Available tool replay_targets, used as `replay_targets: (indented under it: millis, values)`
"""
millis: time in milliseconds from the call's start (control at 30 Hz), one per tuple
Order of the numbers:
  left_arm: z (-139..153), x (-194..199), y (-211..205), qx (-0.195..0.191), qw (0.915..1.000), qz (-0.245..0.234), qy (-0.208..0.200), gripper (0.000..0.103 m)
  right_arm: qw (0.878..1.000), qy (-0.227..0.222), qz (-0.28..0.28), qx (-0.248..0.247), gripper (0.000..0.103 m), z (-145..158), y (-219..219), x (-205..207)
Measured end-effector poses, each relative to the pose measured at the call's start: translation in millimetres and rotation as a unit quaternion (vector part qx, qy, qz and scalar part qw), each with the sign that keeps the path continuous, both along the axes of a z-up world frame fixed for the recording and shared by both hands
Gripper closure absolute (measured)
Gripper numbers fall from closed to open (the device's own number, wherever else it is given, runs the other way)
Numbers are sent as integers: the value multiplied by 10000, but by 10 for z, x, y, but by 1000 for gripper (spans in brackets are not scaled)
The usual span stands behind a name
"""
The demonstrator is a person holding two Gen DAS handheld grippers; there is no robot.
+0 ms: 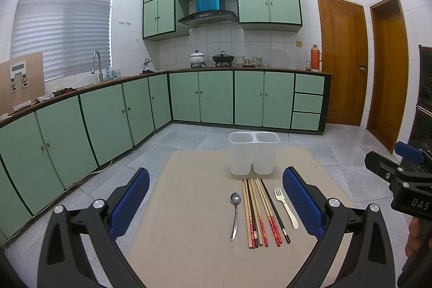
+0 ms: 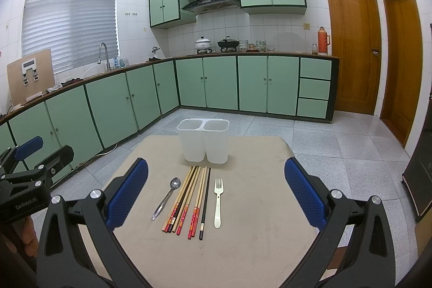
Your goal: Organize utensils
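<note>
Left gripper (image 1: 216,203) and right gripper (image 2: 216,196): jaws wide apart, empty. Between the fingers: spoon (image 1: 235,215), chopsticks (image 1: 263,212), fork (image 1: 286,207). Beyond: white holder (image 1: 253,153).

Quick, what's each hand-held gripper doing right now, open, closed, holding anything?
Left hand-held gripper: open, holding nothing.
Right hand-held gripper: open, holding nothing.
</note>
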State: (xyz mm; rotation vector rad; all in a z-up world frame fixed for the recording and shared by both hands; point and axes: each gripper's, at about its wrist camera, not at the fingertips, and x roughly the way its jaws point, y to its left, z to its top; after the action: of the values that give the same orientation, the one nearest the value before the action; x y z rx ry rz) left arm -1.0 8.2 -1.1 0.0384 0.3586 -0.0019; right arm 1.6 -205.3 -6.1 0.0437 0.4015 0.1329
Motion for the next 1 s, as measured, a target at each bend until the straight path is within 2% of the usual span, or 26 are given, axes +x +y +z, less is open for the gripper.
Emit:
replay_targets:
  millis: [733,1000]
  values:
    - [-29,12,69,-2,10000,8,31,6,10000,22,-3,-2,5,-15,-3,7]
    - [-62,80,65,6,10000,31,82,6,10000,57,-5,2,5,-110,-8,13]
